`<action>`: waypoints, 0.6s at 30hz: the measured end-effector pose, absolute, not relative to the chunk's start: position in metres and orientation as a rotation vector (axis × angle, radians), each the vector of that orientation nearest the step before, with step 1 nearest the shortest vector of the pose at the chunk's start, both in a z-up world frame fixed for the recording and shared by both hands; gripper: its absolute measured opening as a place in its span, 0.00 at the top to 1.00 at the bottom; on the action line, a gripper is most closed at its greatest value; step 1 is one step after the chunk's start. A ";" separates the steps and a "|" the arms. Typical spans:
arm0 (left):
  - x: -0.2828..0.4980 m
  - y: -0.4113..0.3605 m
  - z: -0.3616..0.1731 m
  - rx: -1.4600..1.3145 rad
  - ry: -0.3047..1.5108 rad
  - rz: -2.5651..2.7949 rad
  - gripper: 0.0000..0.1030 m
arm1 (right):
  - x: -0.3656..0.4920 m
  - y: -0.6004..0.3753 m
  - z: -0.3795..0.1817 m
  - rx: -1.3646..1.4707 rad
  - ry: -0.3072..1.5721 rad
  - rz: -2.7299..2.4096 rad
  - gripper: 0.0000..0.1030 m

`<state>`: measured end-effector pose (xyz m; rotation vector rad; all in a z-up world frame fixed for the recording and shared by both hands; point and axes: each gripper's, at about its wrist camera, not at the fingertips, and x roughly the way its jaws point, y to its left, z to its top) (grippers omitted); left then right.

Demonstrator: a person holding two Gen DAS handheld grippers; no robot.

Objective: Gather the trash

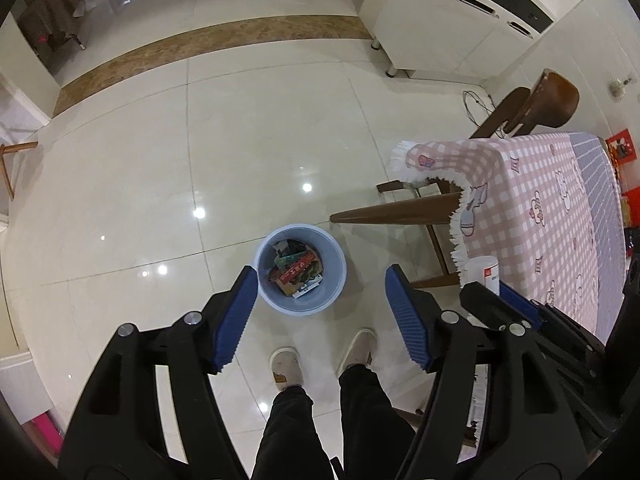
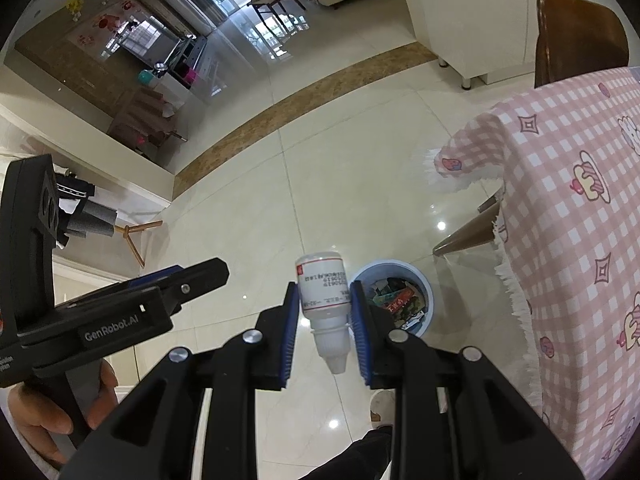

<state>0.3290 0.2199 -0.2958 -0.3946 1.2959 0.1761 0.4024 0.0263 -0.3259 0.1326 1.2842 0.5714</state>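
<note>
Bin straight below, bottle ready to go

Left view: the left gripper (image 1: 320,292) hangs spread wide and empty above the blue bin (image 1: 301,269), bare tile all around, the tablecloth edge (image 1: 460,216) off to its right. Right view: the right gripper (image 2: 325,300) pinches a white bottle (image 2: 326,304) upside down, with the bin just right of its tips and open floor to the left.
</note>
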 end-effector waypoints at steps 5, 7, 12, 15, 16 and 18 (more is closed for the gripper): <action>0.318 0.231 -0.289 -0.403 1.282 0.204 0.34 | 0.399 0.035 -0.320 0.124 1.271 0.584 0.75; 0.315 0.234 -0.286 -0.402 1.275 0.207 0.34 | 0.397 0.038 -0.317 0.120 1.264 0.586 0.75; 0.306 0.239 -0.276 -0.390 1.251 0.216 0.32 | 0.396 0.044 -0.311 0.113 1.246 0.580 0.74; 0.301 0.242 -0.271 -0.383 1.239 0.218 0.31 | 0.396 0.044 -0.307 0.127 1.232 0.552 0.74; 0.299 0.242 -0.268 -0.379 1.235 0.219 0.31 | 0.396 0.044 -0.305 0.129 1.229 0.542 0.72; 0.296 0.243 -0.264 -0.370 1.225 0.221 0.30 | 0.394 0.044 -0.300 0.129 1.215 0.533 0.68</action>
